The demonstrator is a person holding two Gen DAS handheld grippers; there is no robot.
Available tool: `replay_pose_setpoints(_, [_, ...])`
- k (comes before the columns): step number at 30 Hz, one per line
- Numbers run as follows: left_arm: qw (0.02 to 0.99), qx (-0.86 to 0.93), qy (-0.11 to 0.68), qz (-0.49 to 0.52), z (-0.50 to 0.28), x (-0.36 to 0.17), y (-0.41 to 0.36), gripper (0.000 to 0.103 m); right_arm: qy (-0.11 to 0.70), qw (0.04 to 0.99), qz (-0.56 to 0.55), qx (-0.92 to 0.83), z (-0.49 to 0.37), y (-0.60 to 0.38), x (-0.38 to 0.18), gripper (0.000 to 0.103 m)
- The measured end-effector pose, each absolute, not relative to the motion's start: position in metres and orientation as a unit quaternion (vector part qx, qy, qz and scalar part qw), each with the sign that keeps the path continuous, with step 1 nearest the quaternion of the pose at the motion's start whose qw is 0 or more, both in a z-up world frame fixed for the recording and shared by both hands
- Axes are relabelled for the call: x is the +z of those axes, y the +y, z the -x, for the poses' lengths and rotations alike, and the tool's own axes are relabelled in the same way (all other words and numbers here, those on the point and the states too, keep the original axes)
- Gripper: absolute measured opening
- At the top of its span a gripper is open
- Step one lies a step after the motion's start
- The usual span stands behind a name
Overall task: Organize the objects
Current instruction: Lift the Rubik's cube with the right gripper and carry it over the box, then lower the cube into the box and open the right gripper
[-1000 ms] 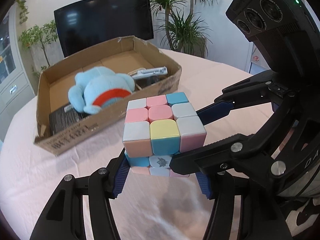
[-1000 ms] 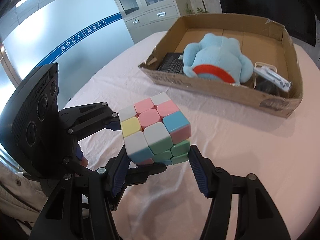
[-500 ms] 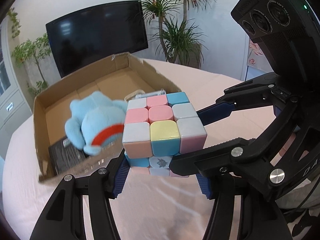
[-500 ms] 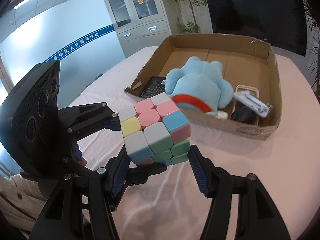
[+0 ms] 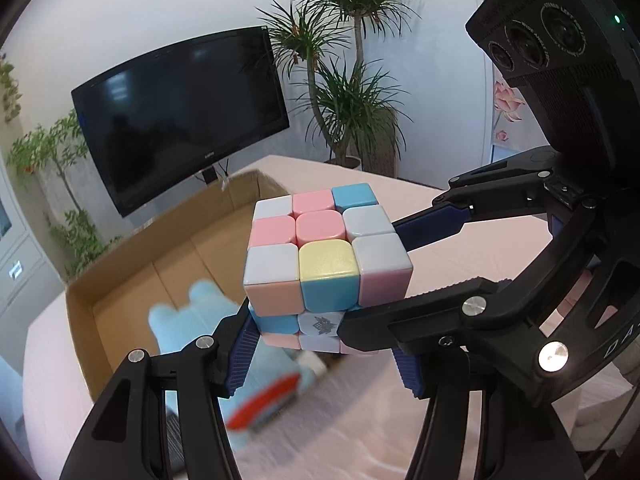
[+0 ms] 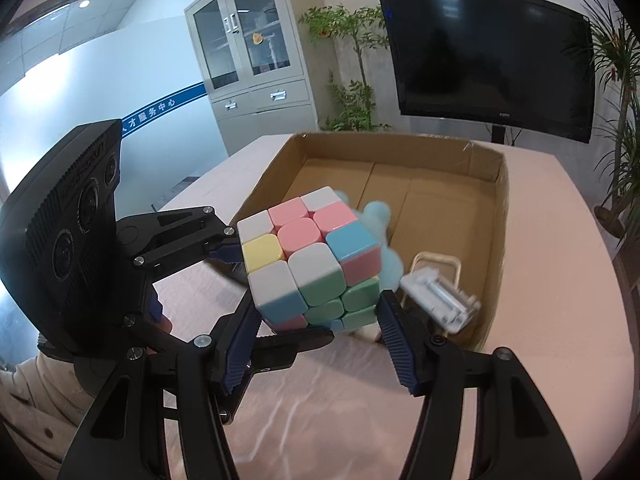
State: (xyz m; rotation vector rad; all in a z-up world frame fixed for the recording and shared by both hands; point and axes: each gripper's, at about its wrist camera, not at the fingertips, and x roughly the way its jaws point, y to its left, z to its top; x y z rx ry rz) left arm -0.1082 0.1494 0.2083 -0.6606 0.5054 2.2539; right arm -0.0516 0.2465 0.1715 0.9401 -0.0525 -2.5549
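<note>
Left wrist view has the pastel puzzle cube dead centre, pinched by both tongs at once: the left tongs grip its lower layer from the near side, and the right tongs come in from the right and clamp it too. Below it sit the blurred blue plush toy and the cardboard box. The right wrist view adds what the left one misses: a white clip-like gadget lying at the near right of the box floor, and a grey cabinet at the back. There the right tongs and left tongs both show on the cube. Count: one cube, one box, one plush, one gadget, two tongs. The cube is held up in the air just over the box's near wall; the far half of the box floor is bare cardboard, and the pink surface is bare in front.
</note>
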Motion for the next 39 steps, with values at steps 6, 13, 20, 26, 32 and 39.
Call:
replay_pose_setpoints(6, [0.368, 0.871, 0.197, 0.260, 0.163, 0.228, 0.168, 0.058, -0.018, 0.201, -0.327, -0.923, 0.095, 0.264, 0.189, 0.057])
replay_pose_setpoints(13, [0.377, 0.854, 0.188, 0.306, 0.229, 0.202, 0.186, 0.058, -0.026, 0.187, -0.349, -0.918, 0.152, 0.281, 0.170, 0.057])
replay_pose_setpoints(20, [0.370, 0.831, 0.163, 0.382, 0.277, 0.137, 0.198, 0.061, -0.055, 0.173, -0.398, -0.899, 0.205, 0.298, 0.118, 0.057])
replay_pose_setpoints(26, [0.311, 0.833, 0.161, 0.429, 0.280, 0.108, 0.193, 0.064, -0.075, 0.138, -0.443, -0.882, 0.225, 0.302, 0.082, 0.057])
replay_pose_setpoints(32, [0.252, 0.869, 0.090, 0.415, 0.246, 0.140, 0.137, 0.084, -0.057, 0.075, -0.412, -0.906, 0.185, 0.300, 0.113, 0.078])
replay_pose_setpoints(39, [0.136, 0.898, 0.016, 0.419, 0.178, 0.140, 0.063, 0.087, -0.019, 0.020, -0.390, -0.920, 0.123, 0.270, 0.119, 0.081])
